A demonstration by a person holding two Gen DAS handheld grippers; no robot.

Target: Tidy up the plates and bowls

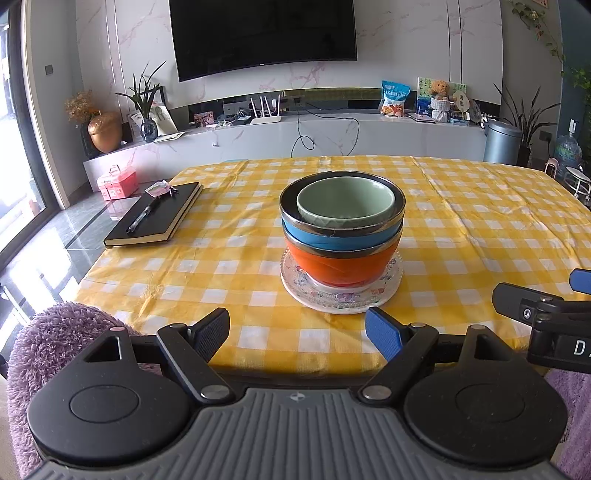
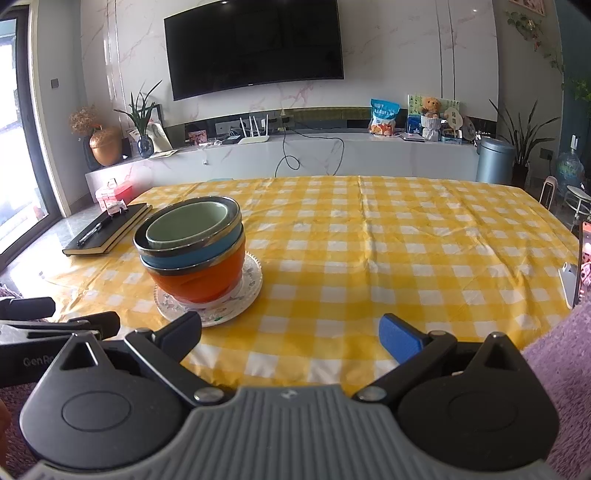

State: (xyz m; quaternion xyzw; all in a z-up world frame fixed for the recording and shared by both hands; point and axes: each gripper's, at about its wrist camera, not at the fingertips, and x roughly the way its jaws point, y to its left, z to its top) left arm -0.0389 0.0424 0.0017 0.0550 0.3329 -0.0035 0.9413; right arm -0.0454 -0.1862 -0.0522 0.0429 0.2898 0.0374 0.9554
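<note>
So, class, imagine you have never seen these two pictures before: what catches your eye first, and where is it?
The stack of bowls: a green bowl nested in a blue bowl, in an orange bowl, on a patterned plate mid-table. Around it spreads the yellow checked tablecloth; a black notebook lies at its left edge. Both hand-held grippers, left and right, wait open in front.

Marble-veined wall [image 1: 96, 55] behind a dark television [image 1: 262, 33], low white console [image 1: 332, 136] beneath. Glossy grey floor [image 1: 48, 240] catching daylight from the tall window [image 1: 14, 147]. Yellow-checked cloth [image 2: 406, 240] over the bench.
</note>
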